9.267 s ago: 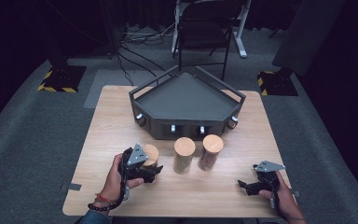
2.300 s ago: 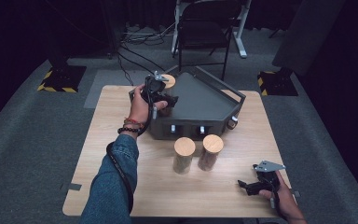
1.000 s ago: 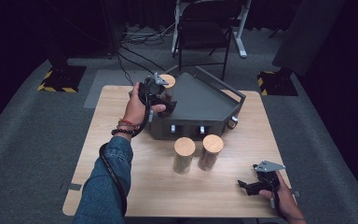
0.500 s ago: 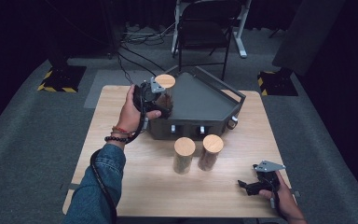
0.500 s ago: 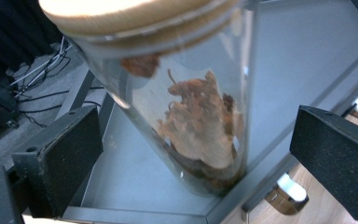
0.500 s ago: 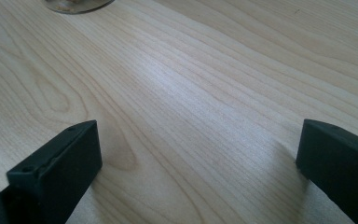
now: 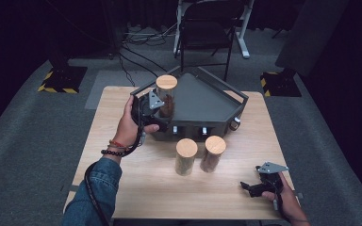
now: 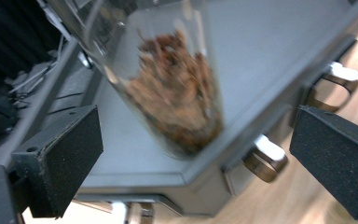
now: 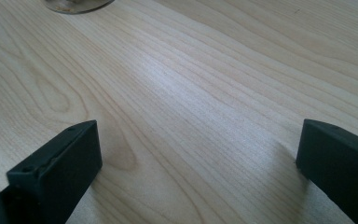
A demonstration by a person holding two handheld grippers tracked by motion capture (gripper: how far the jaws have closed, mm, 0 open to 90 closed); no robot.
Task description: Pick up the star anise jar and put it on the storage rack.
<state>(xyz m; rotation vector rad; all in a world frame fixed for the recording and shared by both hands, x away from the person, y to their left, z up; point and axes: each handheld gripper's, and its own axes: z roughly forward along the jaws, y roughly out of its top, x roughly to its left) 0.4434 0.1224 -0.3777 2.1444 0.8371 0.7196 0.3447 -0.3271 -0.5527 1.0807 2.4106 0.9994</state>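
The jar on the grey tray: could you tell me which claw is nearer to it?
Left. The left claw sits right beside the jar on the tray, jaws open; the right claw rests far off on the table's near edge.

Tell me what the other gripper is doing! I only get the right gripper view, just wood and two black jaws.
Observer: The left gripper is at a glass jar standing in the grey tray. Its jaws are wide apart, off the glass.
Operator: What's inside the jar?
Observer: Brown crumbly bits, under a wooden lid.
Operator: Are there more jars?
Observer: Yes, two more jars stand on the table in front of the tray.
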